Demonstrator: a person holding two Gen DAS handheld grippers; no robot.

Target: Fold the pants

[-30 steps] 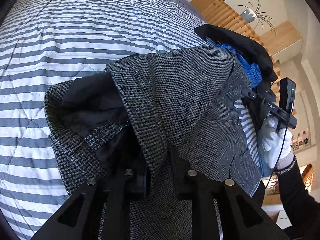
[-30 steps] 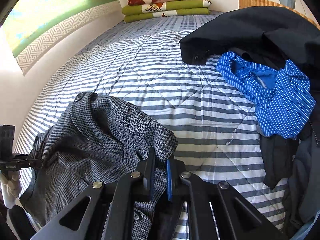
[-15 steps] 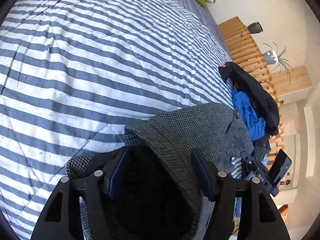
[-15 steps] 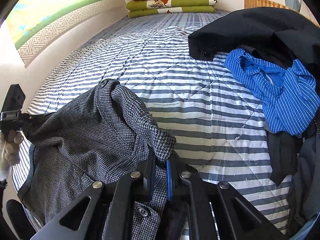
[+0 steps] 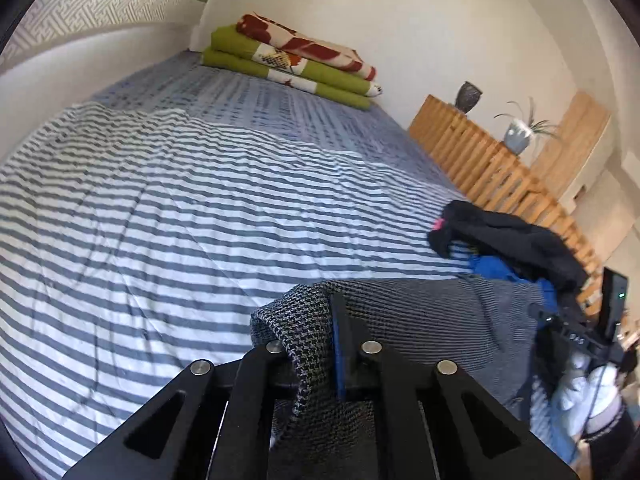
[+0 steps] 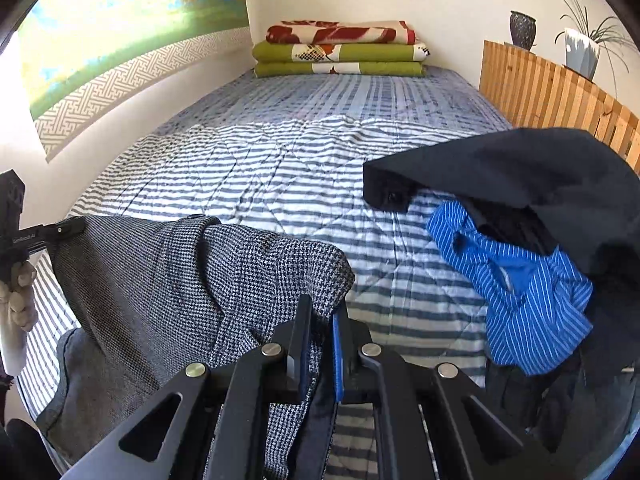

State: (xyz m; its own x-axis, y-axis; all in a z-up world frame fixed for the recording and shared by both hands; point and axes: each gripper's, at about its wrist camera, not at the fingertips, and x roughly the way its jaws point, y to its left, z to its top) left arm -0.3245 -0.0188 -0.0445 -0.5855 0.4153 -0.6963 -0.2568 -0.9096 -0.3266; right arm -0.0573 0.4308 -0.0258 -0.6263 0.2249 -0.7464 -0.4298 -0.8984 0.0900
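The grey houndstooth pants (image 6: 180,280) hang stretched between my two grippers above the striped bed (image 6: 280,168). In the right wrist view my right gripper (image 6: 322,312) is shut on a folded edge of the pants. Far left in that view, my left gripper (image 6: 68,226) pinches the opposite end. In the left wrist view the jaws of my left gripper (image 5: 320,320) are closing with an edge of the pants (image 5: 420,312) pressed between them. The cloth drapes over the left finger. A gloved hand (image 5: 588,392) holds the right gripper (image 5: 560,328) at the far right.
A black garment (image 6: 520,168) and a blue striped shirt (image 6: 520,280) lie heaped on the bed's right side. Folded green and red blankets (image 6: 340,48) are stacked at the head. A wooden slatted rail (image 6: 540,92) with a vase and a plant runs along the right.
My left gripper opened wide around a fold of the pants, then closed on it, rose and tipped upward. The right gripper rose a little, and the pants came up off the bed.
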